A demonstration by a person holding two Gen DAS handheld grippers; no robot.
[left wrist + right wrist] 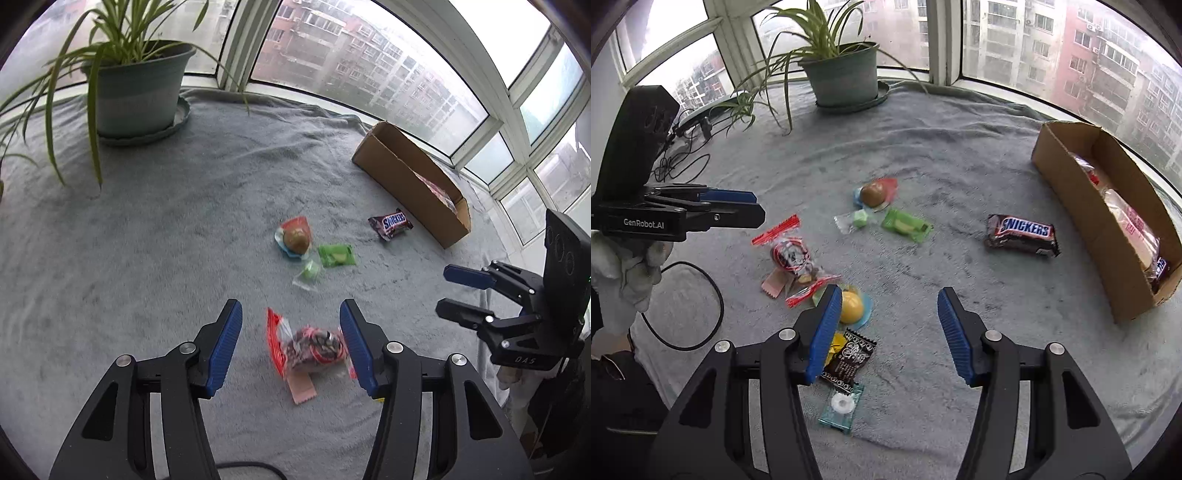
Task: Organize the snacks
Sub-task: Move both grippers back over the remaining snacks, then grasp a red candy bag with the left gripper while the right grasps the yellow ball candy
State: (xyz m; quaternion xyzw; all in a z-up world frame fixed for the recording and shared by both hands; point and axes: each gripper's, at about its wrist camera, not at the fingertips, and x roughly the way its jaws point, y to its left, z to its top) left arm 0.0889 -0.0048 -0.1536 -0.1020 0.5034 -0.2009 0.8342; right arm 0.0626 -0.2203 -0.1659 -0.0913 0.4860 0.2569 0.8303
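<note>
Left gripper (291, 341) jaws released over red packet (308, 349) | right gripper (884, 334) released | only right view: mint candy (843, 406)

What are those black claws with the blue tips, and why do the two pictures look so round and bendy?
The claws are grabbing tools, and a person holds one in each hand. Each tool has a tiny camera with a very wide lens, which bends the picture. One picture looks out from the left gripper, the other from the right gripper. Both are open and hold nothing. On the grey blanket lie snacks: a Snickers bar, a green packet and a red-edged clear bag, which sits between the left tool's fingers. A cardboard box already has some snacks inside. A potted plant stands by the window.
</note>
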